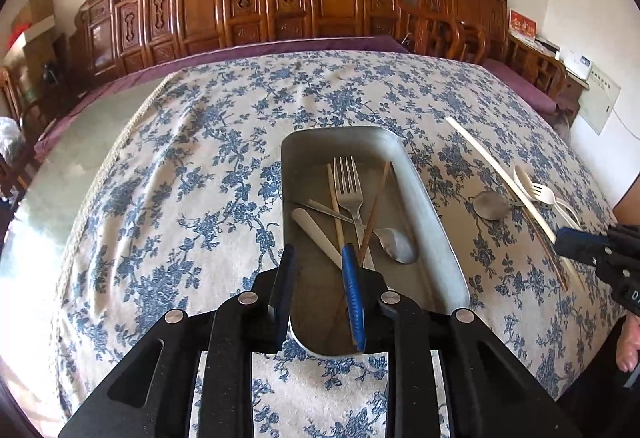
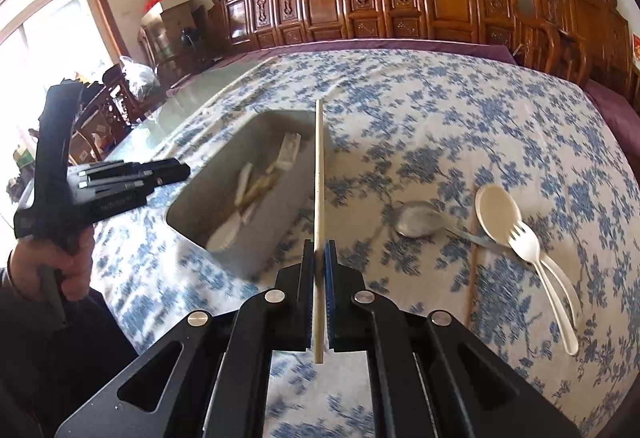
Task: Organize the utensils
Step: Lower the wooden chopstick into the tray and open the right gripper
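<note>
Utensils lay in the metal tray [image 1: 436, 213] at frame centre beyond the parted, empty left gripper [image 1: 320, 258], while the right gripper [image 2: 319, 252] clamped a pale chopstick [image 2: 319, 173].

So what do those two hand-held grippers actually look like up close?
Each is a matte black plastic frame with cut-out slots and round silver pivot bolts. The left gripper and right gripper both end in two flat black fingers faced with ribbed blue pads. From the side, the left one has a pistol-style handle with white lettering. The person holding them wears dark sleeves.
</note>
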